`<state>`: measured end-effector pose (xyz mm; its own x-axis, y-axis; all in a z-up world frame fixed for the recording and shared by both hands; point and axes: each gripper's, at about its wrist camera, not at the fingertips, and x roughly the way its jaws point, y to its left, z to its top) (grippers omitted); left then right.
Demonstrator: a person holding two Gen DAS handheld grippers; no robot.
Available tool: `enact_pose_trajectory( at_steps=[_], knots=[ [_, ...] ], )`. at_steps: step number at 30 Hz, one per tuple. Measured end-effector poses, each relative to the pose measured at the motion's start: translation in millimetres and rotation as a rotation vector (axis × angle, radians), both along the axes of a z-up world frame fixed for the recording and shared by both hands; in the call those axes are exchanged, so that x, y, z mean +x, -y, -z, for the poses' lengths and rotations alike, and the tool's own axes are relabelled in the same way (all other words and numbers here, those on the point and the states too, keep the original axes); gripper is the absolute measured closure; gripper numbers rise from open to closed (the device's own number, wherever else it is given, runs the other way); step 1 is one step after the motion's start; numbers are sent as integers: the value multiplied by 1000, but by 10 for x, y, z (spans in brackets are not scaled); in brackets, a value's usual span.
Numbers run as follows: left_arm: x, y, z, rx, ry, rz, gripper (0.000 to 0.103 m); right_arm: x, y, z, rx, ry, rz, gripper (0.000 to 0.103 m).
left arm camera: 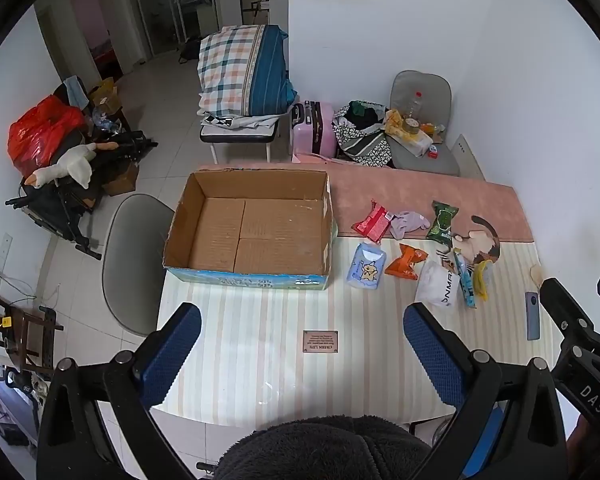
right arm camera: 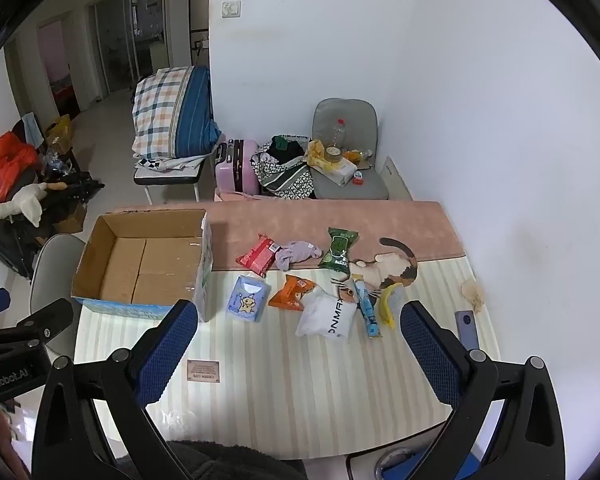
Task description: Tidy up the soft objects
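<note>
Both tools, left (left arm camera: pixel 302 344) & right (right arm camera: pixel 298 342), agape, empty; blue tube (right arm camera: pixel 367 307) lies lengthwise front-to-back.

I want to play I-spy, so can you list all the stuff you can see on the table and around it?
cardboard box: 1, brown, table's left, empty
red packet: 1, beside box
purple cloth: 1, lilac, next to red packet
green packet: 1, far middle
blue tissue pack: 1, near box
orange packet: 1, middle
white bag: 1, middle
blue tube: 1, right of bag
banana: 1, yellow, right
phone: 1, grey, right edge
suitcase: 1, pink, floor
left gripper: open
right gripper: open
</note>
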<state>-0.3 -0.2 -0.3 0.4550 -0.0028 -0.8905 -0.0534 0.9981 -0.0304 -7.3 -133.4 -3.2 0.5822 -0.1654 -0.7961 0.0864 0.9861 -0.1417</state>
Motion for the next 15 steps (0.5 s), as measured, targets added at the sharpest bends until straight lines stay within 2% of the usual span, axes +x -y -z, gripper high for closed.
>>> enact_pose_trajectory(
  at_steps=[15],
  knots=[
    [6, -36, -49, 5, 4, -1, 0, 11, -10, -33, 8, 2, -6, 0]
  ],
)
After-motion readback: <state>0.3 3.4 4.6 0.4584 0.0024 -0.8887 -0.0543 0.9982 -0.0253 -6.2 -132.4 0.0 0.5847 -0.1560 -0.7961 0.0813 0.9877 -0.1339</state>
